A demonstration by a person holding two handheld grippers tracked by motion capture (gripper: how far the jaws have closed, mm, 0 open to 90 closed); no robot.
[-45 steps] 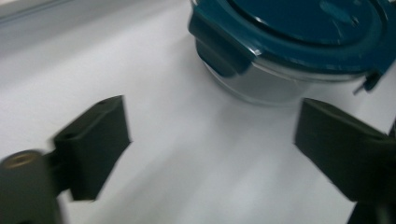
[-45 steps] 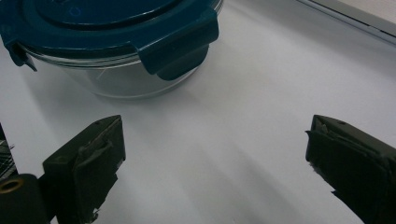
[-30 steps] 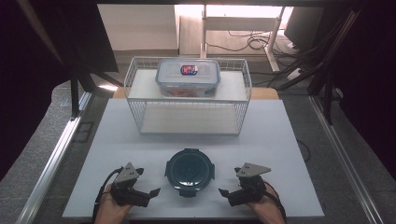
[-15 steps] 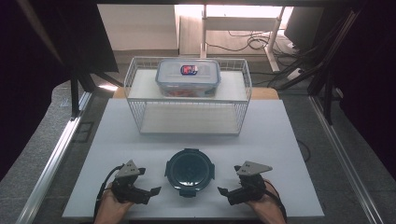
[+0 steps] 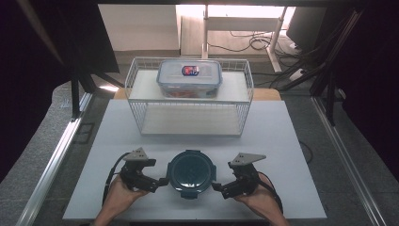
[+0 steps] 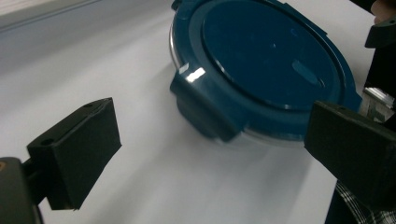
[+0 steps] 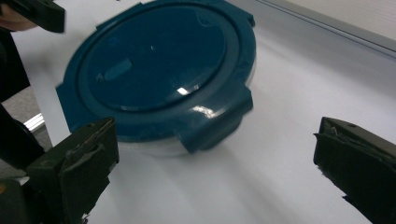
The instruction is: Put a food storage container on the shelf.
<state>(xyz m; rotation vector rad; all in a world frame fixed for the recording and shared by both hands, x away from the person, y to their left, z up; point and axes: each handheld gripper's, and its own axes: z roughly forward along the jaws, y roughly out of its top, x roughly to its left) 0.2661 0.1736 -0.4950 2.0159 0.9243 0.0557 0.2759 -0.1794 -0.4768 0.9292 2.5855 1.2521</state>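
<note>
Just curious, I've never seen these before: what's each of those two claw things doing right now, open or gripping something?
Left gripper: open, holding nothing, beside the round blue-lidded container.
Right gripper: open, holding nothing, at the container's other side.

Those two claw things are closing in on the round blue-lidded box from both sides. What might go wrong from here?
1. The round container sits on a smooth white table; if the left gripper and the right gripper meet it unevenly, it may slide or spin instead of being held.
2. Its lid clips stick out; open jaws could catch one and pop it loose.
3. The container lies near the table's front edge, so a push toward the person might tip it off.
</note>
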